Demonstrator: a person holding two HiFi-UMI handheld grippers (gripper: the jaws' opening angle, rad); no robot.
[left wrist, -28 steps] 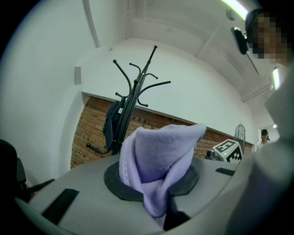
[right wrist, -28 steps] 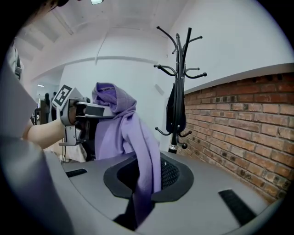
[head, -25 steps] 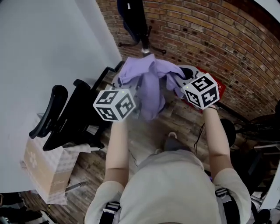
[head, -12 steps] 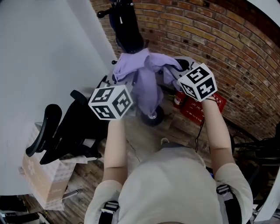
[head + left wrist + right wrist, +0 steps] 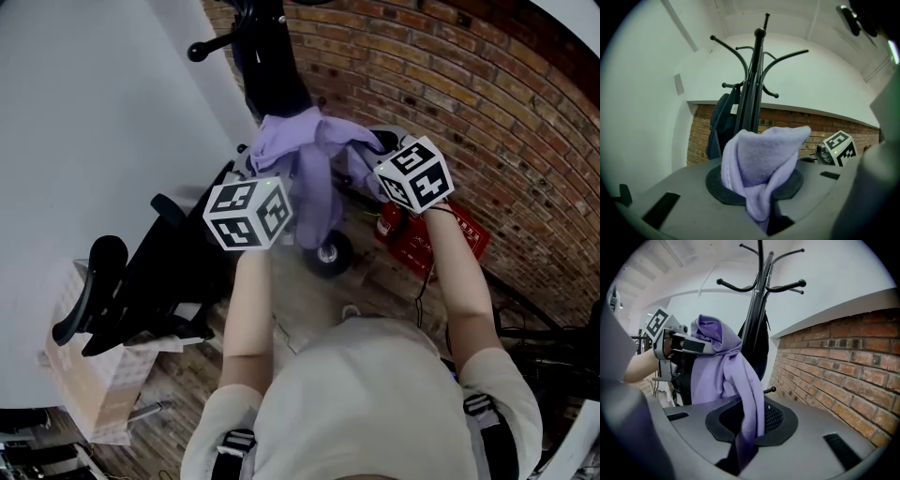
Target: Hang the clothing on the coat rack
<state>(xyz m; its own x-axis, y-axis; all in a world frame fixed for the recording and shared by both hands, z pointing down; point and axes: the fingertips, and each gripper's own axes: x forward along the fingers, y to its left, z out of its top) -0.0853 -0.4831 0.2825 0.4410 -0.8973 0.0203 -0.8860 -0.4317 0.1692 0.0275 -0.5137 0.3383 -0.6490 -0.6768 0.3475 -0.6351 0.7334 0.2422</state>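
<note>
A lilac garment (image 5: 314, 155) hangs stretched between my two grippers. My left gripper (image 5: 266, 174) is shut on a bunched fold of it (image 5: 759, 159), and my right gripper (image 5: 373, 159) is shut on another fold, with cloth draping down over the jaws (image 5: 740, 380). The black coat rack (image 5: 757, 79) stands straight ahead, its curved hooks (image 5: 736, 287) above the level of the garment. A dark garment (image 5: 719, 126) hangs on the rack against the pole. In the head view the rack's pole (image 5: 272, 75) rises just beyond the lilac cloth.
A brick wall (image 5: 487, 112) runs along the right and a white wall (image 5: 94, 112) along the left. A black office chair (image 5: 141, 272) and a cardboard box (image 5: 84, 375) stand at the left. A red crate (image 5: 441, 234) and a small black wheel (image 5: 330, 253) sit on the wooden floor.
Both grippers have carried the lilac garment forward, and the coat rack now stands closer behind it. Both grips look unchanged.
</note>
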